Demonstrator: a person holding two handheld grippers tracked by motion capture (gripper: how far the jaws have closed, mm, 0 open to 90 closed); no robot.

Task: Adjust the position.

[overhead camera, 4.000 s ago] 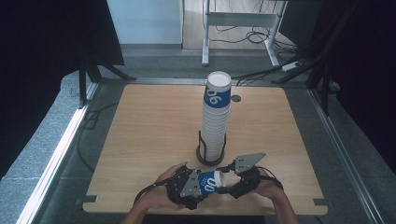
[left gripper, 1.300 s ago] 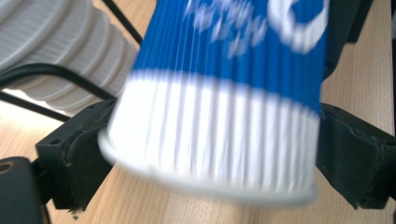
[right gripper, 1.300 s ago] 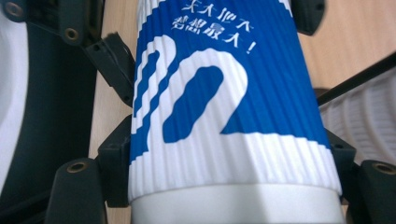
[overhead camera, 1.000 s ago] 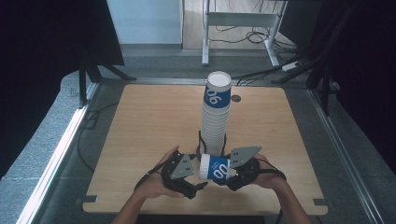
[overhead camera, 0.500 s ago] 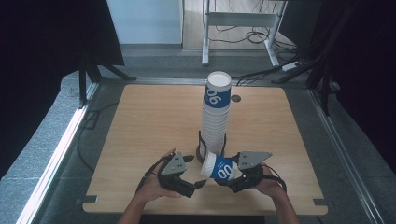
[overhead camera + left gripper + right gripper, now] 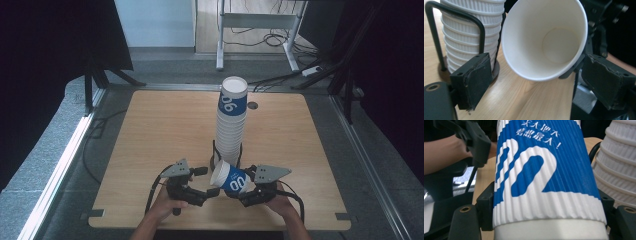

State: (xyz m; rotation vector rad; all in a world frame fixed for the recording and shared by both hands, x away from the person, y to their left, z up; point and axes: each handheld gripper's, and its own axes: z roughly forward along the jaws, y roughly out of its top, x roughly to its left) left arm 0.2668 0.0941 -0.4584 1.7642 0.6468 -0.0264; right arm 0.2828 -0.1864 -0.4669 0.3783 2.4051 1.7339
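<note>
A tall stack of ribbed paper cups (image 6: 231, 125) stands in a black wire holder (image 6: 215, 150) at the table's middle. My right gripper (image 6: 241, 185) is shut on a single blue and white cup (image 6: 231, 179), which lies tilted with its mouth toward the left. Its black fingers (image 6: 484, 205) press on both sides of the cup's ribbed sleeve (image 6: 544, 182). My left gripper (image 6: 207, 181) stands open just left of the cup's mouth. Its jaws have just been closing a little. The cup's open rim (image 6: 544, 37) lies between and beyond the pads (image 6: 477, 77), untouched.
The wooden table (image 6: 160, 130) has bare room to the left and right of the stack. A small round hole (image 6: 252, 105) sits behind the stack. The table's front edge lies close under both hands. Dark stands and cables surround the table.
My left gripper has drawn back to the left, off the cup's mouth. My right gripper has sunk slightly toward the table with the cup still in it.
</note>
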